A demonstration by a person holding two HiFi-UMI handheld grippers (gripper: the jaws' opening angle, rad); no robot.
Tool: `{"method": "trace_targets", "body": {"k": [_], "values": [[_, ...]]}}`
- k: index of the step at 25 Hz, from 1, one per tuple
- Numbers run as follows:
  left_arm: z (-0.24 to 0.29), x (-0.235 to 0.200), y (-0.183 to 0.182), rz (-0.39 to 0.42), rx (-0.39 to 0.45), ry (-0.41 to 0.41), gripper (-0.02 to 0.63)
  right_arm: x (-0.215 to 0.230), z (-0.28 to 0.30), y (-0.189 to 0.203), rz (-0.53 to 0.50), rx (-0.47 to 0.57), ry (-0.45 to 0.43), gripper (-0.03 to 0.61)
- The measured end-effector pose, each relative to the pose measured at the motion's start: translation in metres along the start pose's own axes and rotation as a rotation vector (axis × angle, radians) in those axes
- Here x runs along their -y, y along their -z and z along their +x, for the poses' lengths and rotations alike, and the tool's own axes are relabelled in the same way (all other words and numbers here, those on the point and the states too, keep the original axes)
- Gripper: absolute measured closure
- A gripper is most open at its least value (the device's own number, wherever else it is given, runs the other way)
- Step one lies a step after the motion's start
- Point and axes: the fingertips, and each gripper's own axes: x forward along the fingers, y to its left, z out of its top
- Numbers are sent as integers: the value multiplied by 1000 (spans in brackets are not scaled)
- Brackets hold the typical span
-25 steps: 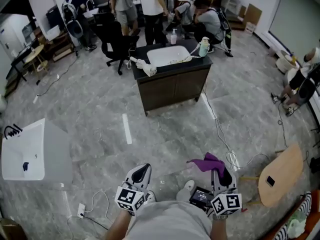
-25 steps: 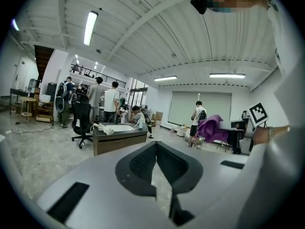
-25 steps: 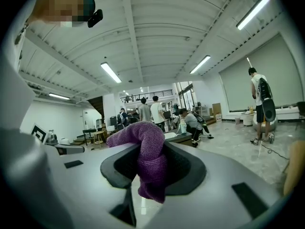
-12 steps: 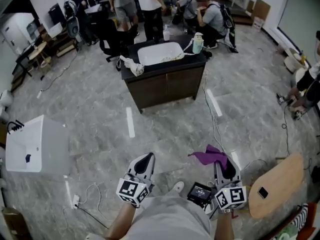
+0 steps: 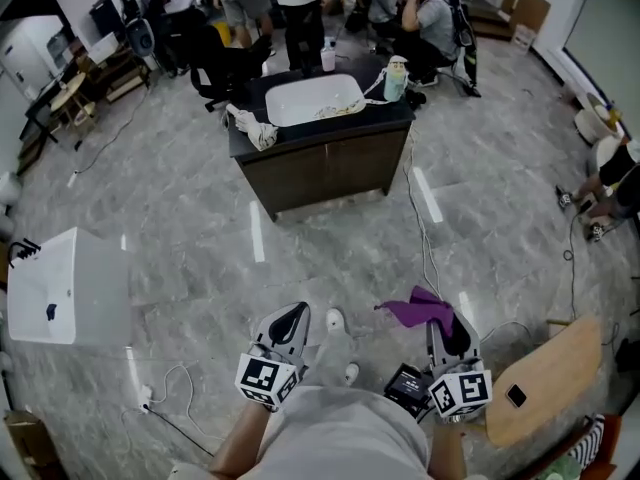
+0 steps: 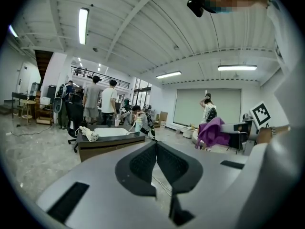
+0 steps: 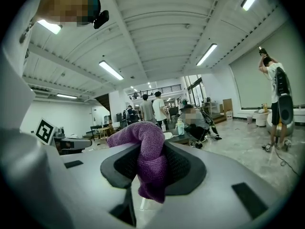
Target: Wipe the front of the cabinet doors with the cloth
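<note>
Standing on open grey floor, well apart from the cabinet [image 5: 325, 163]; wiping not yet begun. Right gripper [image 5: 446, 326] has its jaws clenched on the purple cloth [image 5: 418, 310]. The cloth is pinched at a fold between the pads, with a loop bulging above them and a short tail hanging below. That leaves a soft bunch out in front, probably so fabric rather than plastic meets the wood. Left gripper [image 5: 288, 323] has its jaws pressed together on nothing and is carried low beside the body, apparently spare for this job. Both grippers are held close in at waist level and pointed ahead toward the cabinet, which suits carrying, not working. The cabinet doors [image 5: 335, 176], dark brown, face this way and nothing stands in front of them. On the cabinet's top surface a white basin [image 5: 312, 99] fills the middle. A pale rag [image 5: 252, 128] is draped over the left corner, and a bottle [image 5: 395, 78] stands by the right edge. None of these block the door fronts. Other people [image 5: 300, 3] are gathered beyond the far edge. Next, by my reading: close the gap, then lower the cloth to door height.
</note>
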Motion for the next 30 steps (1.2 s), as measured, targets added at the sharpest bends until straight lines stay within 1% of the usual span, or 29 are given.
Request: {"method": "trace_targets", "body": {"k": [4, 7, 10, 14, 17, 20, 23, 25, 27, 30], "values": [[64, -15, -9, -34, 19, 23, 607, 26, 43, -26, -30, -5, 8, 443], [118, -17, -23, -46, 37, 74, 607, 49, 72, -53, -57, 9, 36, 443], [168, -20, -41, -28, 59, 132, 607, 69, 103, -73, -90, 34, 56, 443], [218, -31, -56, 31, 51, 178, 607, 93, 134, -78, -91, 52, 91, 443], [239, -35, -63, 25, 30, 176, 607, 116, 144, -72, -80, 21, 100, 443], [263, -41, -50, 3, -21, 140, 607, 149, 161, -61, -51, -23, 96, 443], [295, -46, -34, -22, -67, 80, 607, 185, 195, -46, -16, -63, 60, 443], [316, -46, -32, -58, -69, 26, 607, 205, 224, -38, -4, -97, 2, 443], [334, -46, -32, -92, -59, -38, 607, 220, 256, -35, -17, -129, -81, 443], [363, -49, -36, -130, -23, -139, 606, 242, 304, -38, -82, -159, -206, 443]]}}
